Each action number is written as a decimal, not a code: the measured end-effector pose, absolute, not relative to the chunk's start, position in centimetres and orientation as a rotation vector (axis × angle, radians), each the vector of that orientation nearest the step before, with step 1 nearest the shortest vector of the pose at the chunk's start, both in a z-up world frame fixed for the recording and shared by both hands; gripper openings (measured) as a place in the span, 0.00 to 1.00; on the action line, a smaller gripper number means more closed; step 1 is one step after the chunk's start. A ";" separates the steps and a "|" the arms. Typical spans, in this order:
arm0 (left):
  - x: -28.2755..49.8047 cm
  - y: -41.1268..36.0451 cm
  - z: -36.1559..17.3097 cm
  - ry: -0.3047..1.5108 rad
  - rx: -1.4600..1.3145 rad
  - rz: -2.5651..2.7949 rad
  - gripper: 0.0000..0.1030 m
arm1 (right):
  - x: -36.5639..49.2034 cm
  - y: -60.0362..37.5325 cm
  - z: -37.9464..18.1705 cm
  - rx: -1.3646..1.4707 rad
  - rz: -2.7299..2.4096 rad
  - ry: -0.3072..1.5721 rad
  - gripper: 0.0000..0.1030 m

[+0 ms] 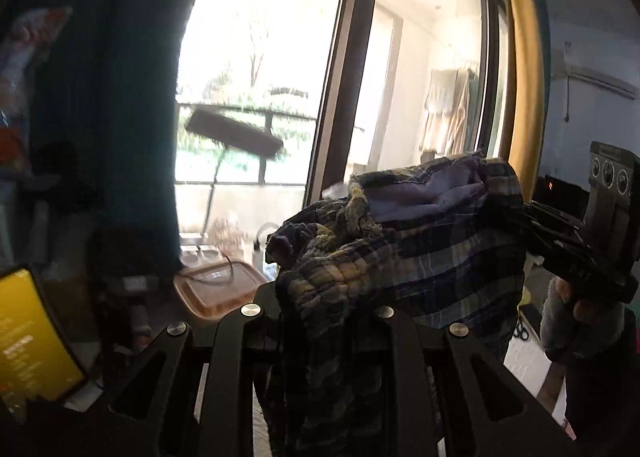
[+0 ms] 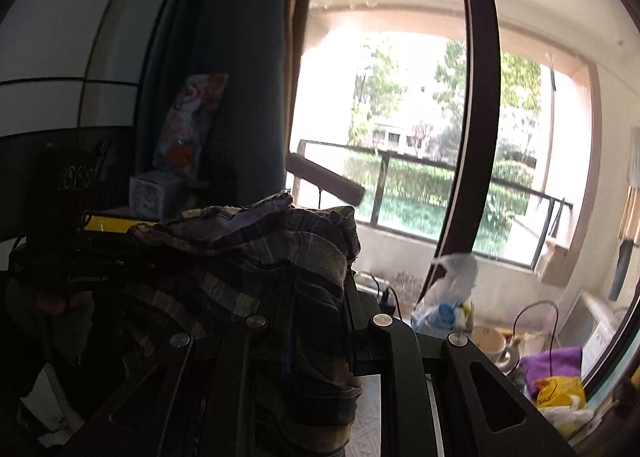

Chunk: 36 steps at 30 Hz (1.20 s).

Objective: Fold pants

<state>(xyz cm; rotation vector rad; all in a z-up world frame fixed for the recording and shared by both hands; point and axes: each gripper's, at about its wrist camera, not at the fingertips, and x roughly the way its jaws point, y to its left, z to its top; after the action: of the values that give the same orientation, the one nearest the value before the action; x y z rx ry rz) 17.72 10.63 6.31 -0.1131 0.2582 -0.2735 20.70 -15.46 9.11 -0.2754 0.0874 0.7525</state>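
Note:
The plaid pants (image 1: 420, 241) hang bunched in the air in front of a window, held at two spots along their edge. In the left wrist view my left gripper (image 1: 320, 297) is shut on the cloth, which drapes down over its fingers and hides the tips. At the right of that view my right gripper (image 1: 536, 217) bites the other end, with a gloved hand (image 1: 576, 321) under it. In the right wrist view my right gripper (image 2: 316, 317) is shut on the pants (image 2: 260, 249). My left gripper (image 2: 128, 253) pinches them at the left.
A dark curtain (image 1: 132, 97) and a window frame (image 1: 344, 77) stand ahead, with a balcony railing (image 2: 440, 169) beyond. Below lie a yellow box (image 1: 28, 337), a plastic container (image 1: 216, 289), a plastic bag (image 2: 448, 289), a mug (image 2: 488, 341) and a purple cloth (image 2: 552, 365).

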 end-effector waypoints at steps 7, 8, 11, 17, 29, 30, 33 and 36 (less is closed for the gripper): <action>12.3 12.2 8.5 0.162 -0.078 -0.204 0.19 | 14.6 -14.1 11.5 -0.284 0.803 -0.011 0.18; 11.6 12.4 8.8 0.152 -0.070 -0.192 0.19 | 13.7 -13.9 11.7 -0.281 0.814 -0.024 0.18; 9.3 13.4 9.0 0.137 -0.051 -0.152 0.19 | 11.2 -13.0 11.9 -0.270 0.855 -0.049 0.18; 5.0 15.7 8.1 0.192 0.014 -0.066 0.19 | 7.2 -10.5 11.1 -0.262 0.932 -0.038 0.18; 10.2 23.4 -2.5 0.501 -0.190 -0.021 0.19 | 15.2 -2.6 0.9 -0.114 0.973 0.393 0.18; 11.0 23.6 -3.3 0.519 -0.186 -0.005 0.19 | 16.5 -1.8 -0.2 -0.113 0.968 0.429 0.18; 13.6 23.2 -5.4 0.561 -0.138 0.038 0.19 | 20.0 0.2 -2.6 -0.102 0.950 0.525 0.18; 16.5 24.6 -7.5 0.619 -0.191 0.027 0.19 | 22.9 1.8 -4.2 -0.124 0.923 0.564 0.18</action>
<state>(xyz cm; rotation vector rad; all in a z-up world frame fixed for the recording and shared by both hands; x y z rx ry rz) 16.52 24.56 -7.52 -0.1907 0.6190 0.0268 22.90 1.81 -4.23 -0.1243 0.5642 0.9234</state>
